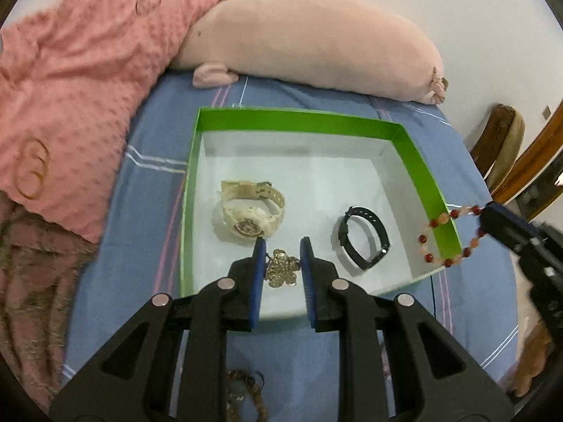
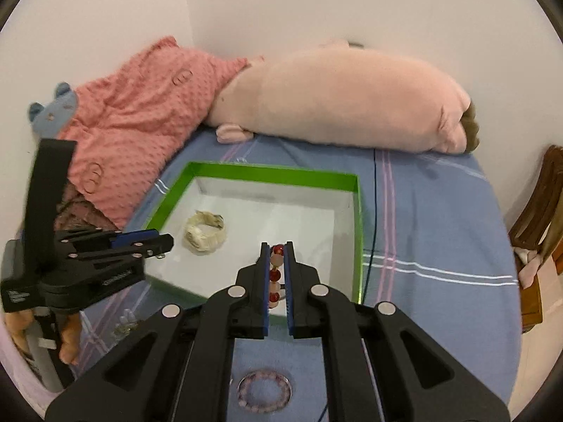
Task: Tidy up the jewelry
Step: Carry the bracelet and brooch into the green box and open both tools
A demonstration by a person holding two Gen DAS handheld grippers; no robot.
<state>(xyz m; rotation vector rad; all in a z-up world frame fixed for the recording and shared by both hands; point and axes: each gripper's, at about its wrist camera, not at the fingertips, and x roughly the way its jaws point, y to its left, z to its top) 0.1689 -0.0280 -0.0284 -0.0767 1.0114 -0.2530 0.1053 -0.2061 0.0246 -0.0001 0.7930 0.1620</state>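
A green-walled box point(image 1: 418, 161) with a white floor sits on the blue bedsheet. A cream watch point(image 1: 248, 212) and a black band point(image 1: 364, 237) lie in it. My left gripper point(image 1: 281, 246) is shut on a gold flower brooch point(image 1: 280, 268) above the box's near edge. My right gripper point(image 2: 276, 250) is shut on a red and pink bead bracelet point(image 2: 275, 276), which hangs over the box's right wall in the left wrist view point(image 1: 448, 235). The box point(image 2: 357, 225) and cream watch point(image 2: 204, 234) also show in the right wrist view.
A pink bead bracelet point(image 2: 264, 391) and a clear trinket point(image 2: 125, 327) lie on the sheet near me. A brown bead string point(image 1: 246, 392) lies under the left gripper. A pink plush pillow point(image 1: 316, 42) and salmon blanket point(image 1: 77, 81) lie beyond. A wooden chair point(image 2: 538, 232) stands at right.
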